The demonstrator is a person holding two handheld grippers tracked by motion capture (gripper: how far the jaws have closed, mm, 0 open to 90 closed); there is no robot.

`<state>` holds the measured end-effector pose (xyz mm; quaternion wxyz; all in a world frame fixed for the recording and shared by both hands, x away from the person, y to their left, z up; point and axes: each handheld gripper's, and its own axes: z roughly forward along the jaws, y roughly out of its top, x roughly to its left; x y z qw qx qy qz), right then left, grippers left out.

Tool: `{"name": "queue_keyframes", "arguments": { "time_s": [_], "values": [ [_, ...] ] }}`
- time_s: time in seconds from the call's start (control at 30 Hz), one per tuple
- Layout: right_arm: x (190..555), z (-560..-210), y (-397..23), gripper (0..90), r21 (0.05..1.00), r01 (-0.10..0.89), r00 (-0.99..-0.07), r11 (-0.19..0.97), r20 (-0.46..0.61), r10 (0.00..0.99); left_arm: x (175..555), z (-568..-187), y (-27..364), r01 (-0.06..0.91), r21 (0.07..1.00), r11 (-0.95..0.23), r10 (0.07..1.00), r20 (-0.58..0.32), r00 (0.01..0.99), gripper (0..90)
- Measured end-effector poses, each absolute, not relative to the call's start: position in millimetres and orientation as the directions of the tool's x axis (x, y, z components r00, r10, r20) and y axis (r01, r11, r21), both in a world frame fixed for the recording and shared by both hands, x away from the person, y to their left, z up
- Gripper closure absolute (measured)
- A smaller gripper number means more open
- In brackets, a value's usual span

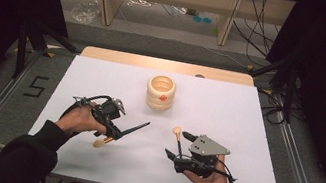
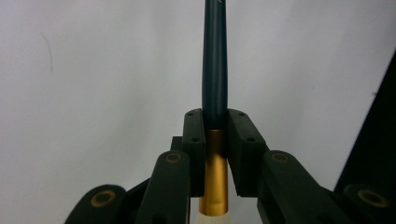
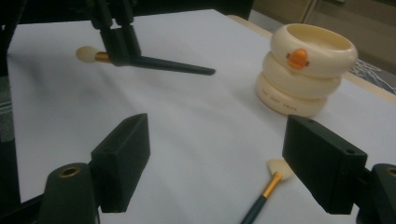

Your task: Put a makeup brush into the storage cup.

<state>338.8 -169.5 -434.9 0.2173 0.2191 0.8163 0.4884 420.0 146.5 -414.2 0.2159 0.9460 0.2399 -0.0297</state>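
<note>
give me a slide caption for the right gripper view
Open right gripper over a small brush on the white table; left gripper holds another brush near a cream holder.

My right gripper (image 3: 217, 161) has its jaws spread wide over the white table (image 3: 196, 116). Between them, close to the right-hand jaw, lies a small makeup brush (image 3: 268, 189), its cream tip toward the cream ringed holder (image 3: 306, 70). Well left of that holder, my left gripper (image 3: 116, 44) pinches a larger dark-handled brush (image 3: 159, 63) at its gold ferrule.
</note>
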Motion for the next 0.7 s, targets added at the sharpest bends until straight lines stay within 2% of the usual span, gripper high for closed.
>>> {"name": "queue_keyframes", "arguments": {
  "time_s": [0.1, 0.37, 0.7],
  "values": [
    [335, -433, -162, 25.2, 0.873, 0.071, -0.821, 0.483, -0.224, 0.525, 417, -412, 142, 0.463, 0.397, -0.792, 0.43, -0.175, 0.886, 78.1],
    [331, -430, -152, 26.8, 0.868, 0.011, -0.839, 0.496, -0.261, 0.477, 409, -411, 131, 0.431, 0.393, -0.812, 0.384, -0.197, 0.902, 78.1],
    [329, -421, -130, 27.1, 0.834, -0.083, -0.878, 0.545, -0.319, 0.356, 405, -406, 124, 0.425, 0.408, -0.808, 0.376, -0.197, 0.905, 78.1]
  ]
}}
